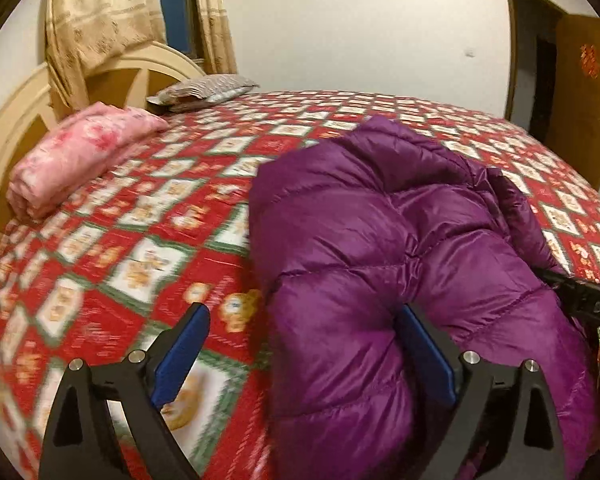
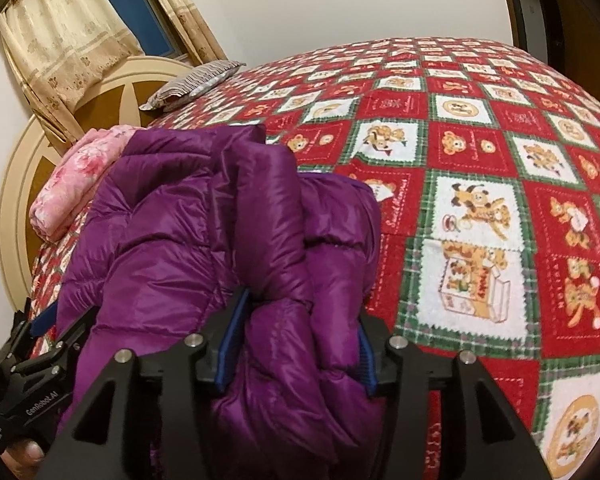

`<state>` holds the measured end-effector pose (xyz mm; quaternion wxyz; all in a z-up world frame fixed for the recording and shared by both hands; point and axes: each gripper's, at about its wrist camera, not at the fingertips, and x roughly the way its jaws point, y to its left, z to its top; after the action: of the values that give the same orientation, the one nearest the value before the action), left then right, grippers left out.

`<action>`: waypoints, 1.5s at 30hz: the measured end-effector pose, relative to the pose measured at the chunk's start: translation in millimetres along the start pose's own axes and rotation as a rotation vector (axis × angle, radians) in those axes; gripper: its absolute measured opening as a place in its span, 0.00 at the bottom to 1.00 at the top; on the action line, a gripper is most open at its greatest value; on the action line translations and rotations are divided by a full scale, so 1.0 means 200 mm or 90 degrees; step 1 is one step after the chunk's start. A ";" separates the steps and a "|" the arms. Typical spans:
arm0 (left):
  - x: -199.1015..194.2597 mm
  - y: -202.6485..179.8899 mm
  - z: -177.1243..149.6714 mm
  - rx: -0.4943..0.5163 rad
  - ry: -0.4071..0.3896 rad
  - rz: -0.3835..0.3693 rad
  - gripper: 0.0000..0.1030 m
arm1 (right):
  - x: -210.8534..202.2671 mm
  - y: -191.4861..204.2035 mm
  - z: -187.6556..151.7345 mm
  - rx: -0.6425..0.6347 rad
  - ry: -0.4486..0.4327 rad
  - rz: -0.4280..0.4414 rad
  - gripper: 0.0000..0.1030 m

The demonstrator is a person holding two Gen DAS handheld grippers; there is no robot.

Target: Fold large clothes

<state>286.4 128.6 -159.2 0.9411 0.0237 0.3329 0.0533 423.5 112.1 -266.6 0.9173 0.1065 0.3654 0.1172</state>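
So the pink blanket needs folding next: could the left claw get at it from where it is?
Probably yes. The left claw stands open with only the purple jacket's edge between its fingers, ungripped. Open bedspread lies between it and the pink blanket by the headboard, though reaching that far is uncertain.

jacket [image 1: 400,248]: purple, puffy and quilted, bunched on the bed from centre toward 5 o'clock.
left gripper [image 1: 302,354]: at 6 o'clock, jaws spread wide; the jacket's near edge lies between them, against the right blue pad, clear of the left one.
right gripper [image 1: 580,300]: only a black bar at 3 o'clock, lying against the jacket.
bedspread [image 1: 140,240]: red, white and green squares with bear pictures, blurred.
blanket [image 1: 80,156]: pink, folded, at 10 o'clock beside the headboard [image 1: 16,120].
pillow [image 1: 204,92]: grey patterned, at 11 o'clock.
curtain [image 1: 96,20]: beige, at 11 o'clock.
door [image 1: 580,92]: brown, open, at 2 o'clock.
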 end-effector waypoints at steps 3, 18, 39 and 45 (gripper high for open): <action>-0.24 0.02 0.04 -0.008 -0.041 0.006 0.92 | -0.18 0.03 0.01 -0.017 -0.036 -0.032 0.52; -1.09 0.04 0.01 -0.017 -0.162 -0.009 0.92 | -1.08 0.34 -0.11 -0.115 -0.204 -0.047 0.72; -1.04 0.07 -0.02 -0.026 -0.140 -0.005 0.92 | -1.09 0.34 -0.16 -0.117 -0.200 -0.038 0.72; -1.04 0.07 -0.02 -0.026 -0.140 -0.006 0.92 | -1.09 0.34 -0.16 -0.117 -0.200 -0.037 0.72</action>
<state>121.3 118.9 -31.6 0.9725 0.0084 0.2264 0.0532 238.8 116.1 -130.0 0.9719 0.0284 0.2086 0.1054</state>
